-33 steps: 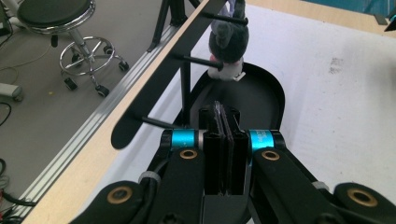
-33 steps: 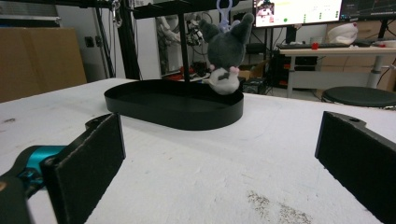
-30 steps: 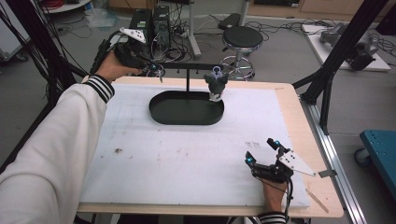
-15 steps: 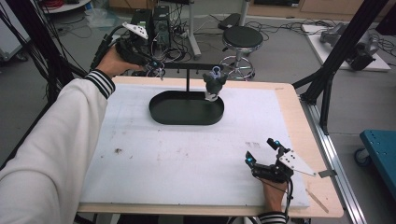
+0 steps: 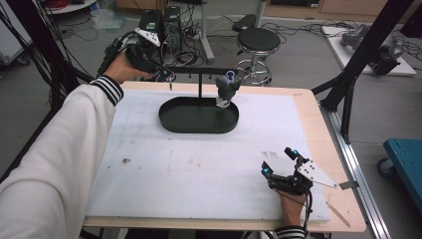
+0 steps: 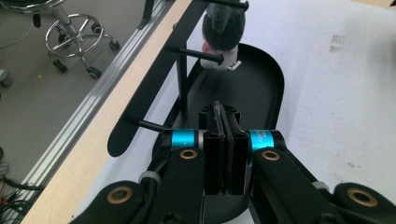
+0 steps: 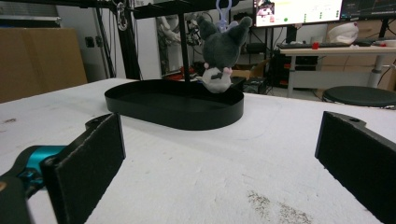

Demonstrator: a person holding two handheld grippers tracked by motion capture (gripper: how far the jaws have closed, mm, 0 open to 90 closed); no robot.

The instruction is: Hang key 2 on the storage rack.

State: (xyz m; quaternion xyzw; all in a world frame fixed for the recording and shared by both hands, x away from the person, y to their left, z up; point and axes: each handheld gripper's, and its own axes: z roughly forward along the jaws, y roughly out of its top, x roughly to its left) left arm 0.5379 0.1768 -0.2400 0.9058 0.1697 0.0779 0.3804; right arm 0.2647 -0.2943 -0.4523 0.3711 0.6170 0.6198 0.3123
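A grey plush toy [image 5: 226,90] hangs by a purple ring from the bar of a black stand [image 5: 200,72]. The stand rises from a black oval tray [image 5: 171,122]. My left gripper [image 5: 166,76] is held at the bar's left end, by the table's far edge, its jaws shut with nothing between them. In the left gripper view the pads [image 6: 219,140] press together above the tray [image 6: 268,88], with the plush [image 6: 224,28] beyond. My right gripper [image 5: 279,162] rests open on the white mat near the front right. The right gripper view faces the plush [image 7: 219,46] and tray [image 7: 177,109] across the mat.
A white mat [image 5: 189,169] covers the wooden table [image 5: 318,124]. Small dark specks [image 5: 124,160] lie on its left part. Behind the table stand a round stool [image 5: 258,40], computer cases and cables. Short pegs [image 6: 201,53] stick out from the stand's bar.
My left hand has lifted and drawn back a little toward the far left. The plush has shifted slightly on the bar. The right gripper has stayed put.
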